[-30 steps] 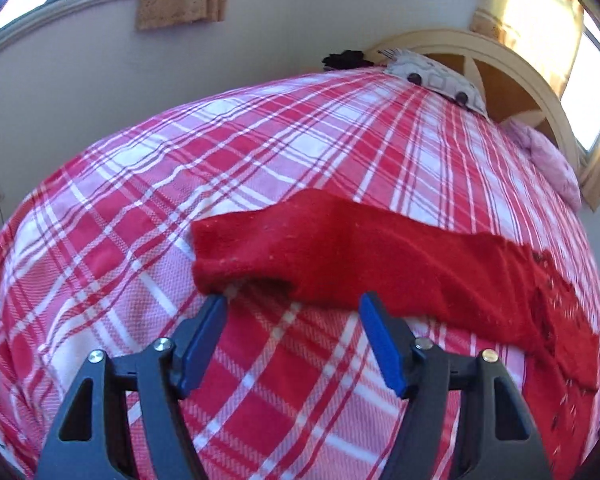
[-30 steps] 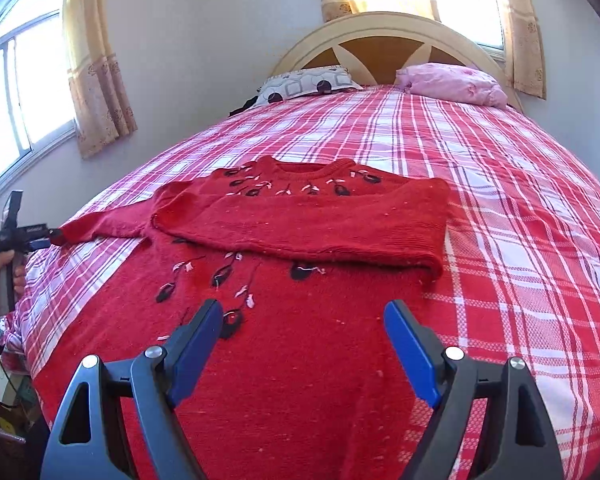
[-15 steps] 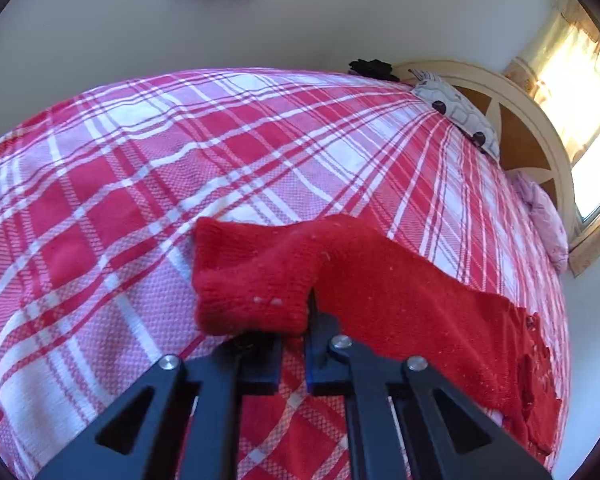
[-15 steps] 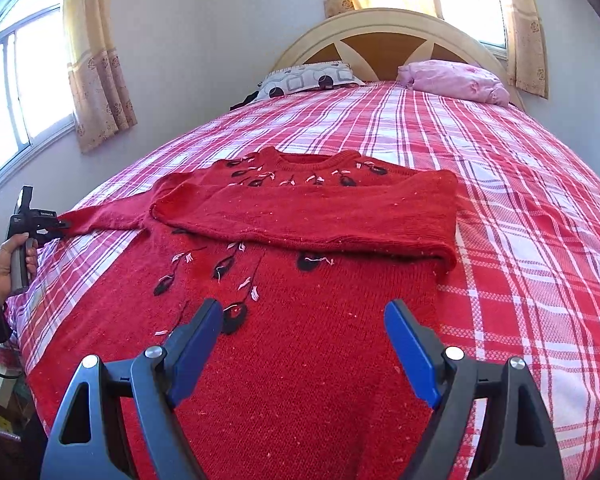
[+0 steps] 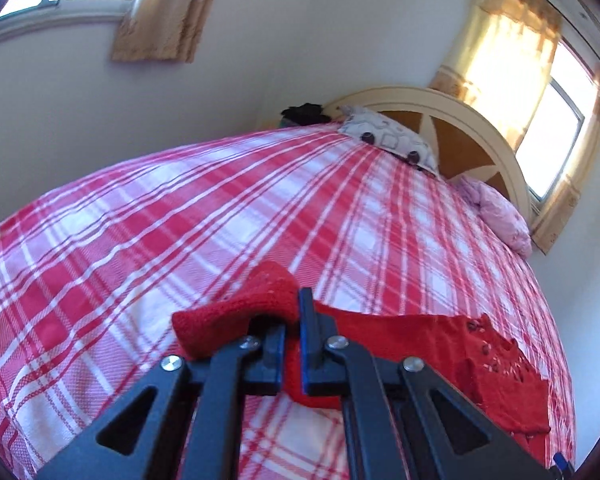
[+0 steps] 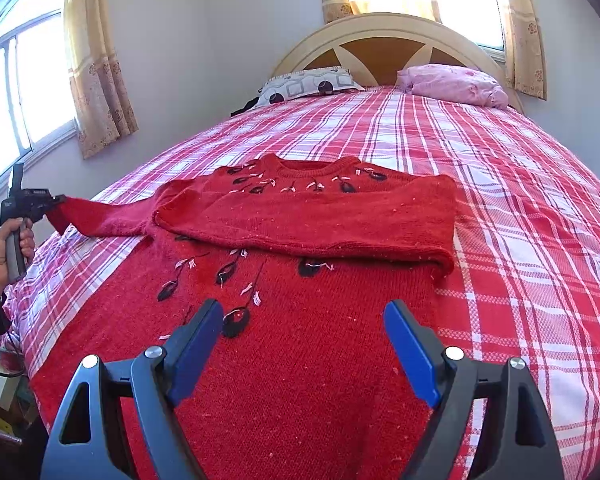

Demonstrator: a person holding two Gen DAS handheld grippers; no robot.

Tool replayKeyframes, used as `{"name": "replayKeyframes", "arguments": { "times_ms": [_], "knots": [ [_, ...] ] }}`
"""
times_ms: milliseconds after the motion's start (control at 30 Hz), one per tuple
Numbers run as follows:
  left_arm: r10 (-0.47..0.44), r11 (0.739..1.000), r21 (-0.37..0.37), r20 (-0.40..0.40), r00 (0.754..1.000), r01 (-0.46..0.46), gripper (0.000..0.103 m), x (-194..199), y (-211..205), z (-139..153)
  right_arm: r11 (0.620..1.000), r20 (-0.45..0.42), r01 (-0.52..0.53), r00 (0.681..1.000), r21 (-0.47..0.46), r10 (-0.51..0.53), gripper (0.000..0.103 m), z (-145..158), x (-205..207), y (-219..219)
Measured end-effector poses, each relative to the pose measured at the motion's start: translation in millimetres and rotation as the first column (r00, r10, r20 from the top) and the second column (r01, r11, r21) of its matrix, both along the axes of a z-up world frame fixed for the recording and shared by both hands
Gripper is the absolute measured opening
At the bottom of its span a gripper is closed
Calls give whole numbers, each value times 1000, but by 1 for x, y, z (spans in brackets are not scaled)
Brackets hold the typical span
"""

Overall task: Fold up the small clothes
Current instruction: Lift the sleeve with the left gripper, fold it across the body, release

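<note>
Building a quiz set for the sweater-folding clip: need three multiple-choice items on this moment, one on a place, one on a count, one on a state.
1. Where is the pink pillow?
A. By the headboard
B. On the floor
C. On the sweater

2. How many sleeves are folded across the sweater's chest?
A. None
B. One
C. Two

3. What state are the left tongs in?
A. Open above the bedspread
B. Shut on the sleeve cuff
C. Out of view

Answers:
1 A: it lies at the head of the bed, against the headboard.
2 B: one sleeve lies across; the other stretches out sideways.
3 B: the sleeve cuff is pinched between the closed tips.
</note>
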State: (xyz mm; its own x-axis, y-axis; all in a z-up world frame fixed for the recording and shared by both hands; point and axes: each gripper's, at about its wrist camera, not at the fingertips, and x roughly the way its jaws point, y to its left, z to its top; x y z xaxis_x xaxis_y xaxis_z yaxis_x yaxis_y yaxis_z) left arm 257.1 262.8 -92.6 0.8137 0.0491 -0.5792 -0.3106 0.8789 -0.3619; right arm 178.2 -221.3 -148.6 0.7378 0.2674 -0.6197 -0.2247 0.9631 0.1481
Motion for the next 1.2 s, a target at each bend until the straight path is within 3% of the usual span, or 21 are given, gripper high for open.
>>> {"name": "replayKeyframes", "arguments": {
  "times_ms": [333, 833, 1000, 1200],
  "knots": [
    [-227, 973, 74, 90, 970, 221, 5, 13, -95, 63, 1000, 24, 24, 999, 19, -24, 83, 7, -7, -16],
    [-478, 878, 129, 190, 857, 461, 5, 20, -231, 123, 996, 32, 61, 997, 71, -63, 83, 1, -14, -39],
    [-554, 831, 172, 158, 817, 529, 5, 24, -282, 118, 994, 37, 79, 996, 81, -82, 83, 1, -15, -52],
    [-646, 757, 173, 54, 762, 630, 5, 40, -350, 80, 984, 25, 133, 990, 117, -137, 83, -2, -12, -70]
  ]
}}
